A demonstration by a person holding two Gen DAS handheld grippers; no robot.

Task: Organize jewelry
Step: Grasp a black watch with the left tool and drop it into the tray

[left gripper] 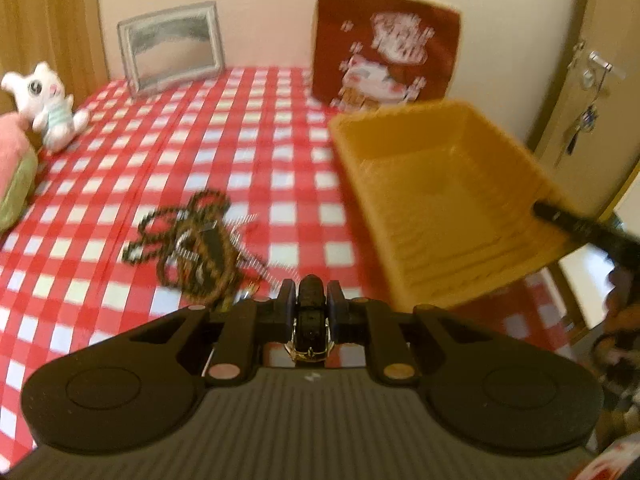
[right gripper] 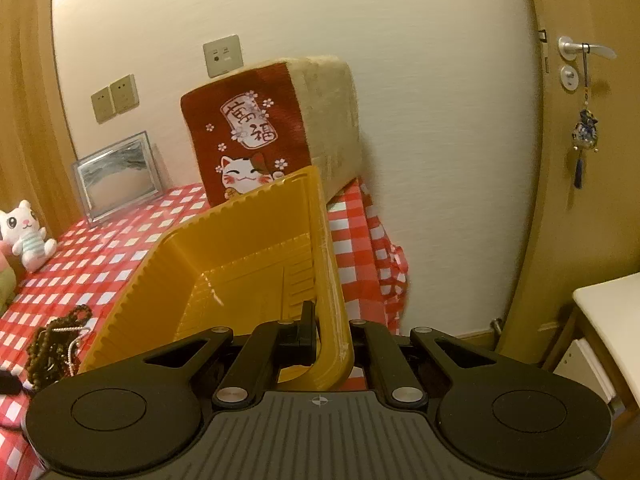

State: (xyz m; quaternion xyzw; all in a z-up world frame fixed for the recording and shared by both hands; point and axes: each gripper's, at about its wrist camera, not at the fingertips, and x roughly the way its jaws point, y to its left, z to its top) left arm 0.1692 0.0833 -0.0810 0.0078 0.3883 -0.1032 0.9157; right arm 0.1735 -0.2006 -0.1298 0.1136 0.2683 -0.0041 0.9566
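My left gripper [left gripper: 311,294] is shut on a black-strap wristwatch [left gripper: 311,330] with a gold case, held above the checked tablecloth. A tangle of dark bead strings and a silver chain [left gripper: 196,240] lies on the cloth just ahead and to the left; it also shows in the right wrist view [right gripper: 56,344]. My right gripper [right gripper: 326,328] is shut on the near wall of a yellow plastic basket [right gripper: 224,268], holding it tilted off the table. The basket [left gripper: 444,200] looks empty and sits right of the left gripper.
A red-and-white checked cloth [left gripper: 120,152] covers the table. A red lucky-cat cushion [right gripper: 272,128] and a silver picture frame [right gripper: 118,172] lean on the back wall. A white plush cat [left gripper: 44,104] sits at the left. A door [right gripper: 580,120] is at the right.
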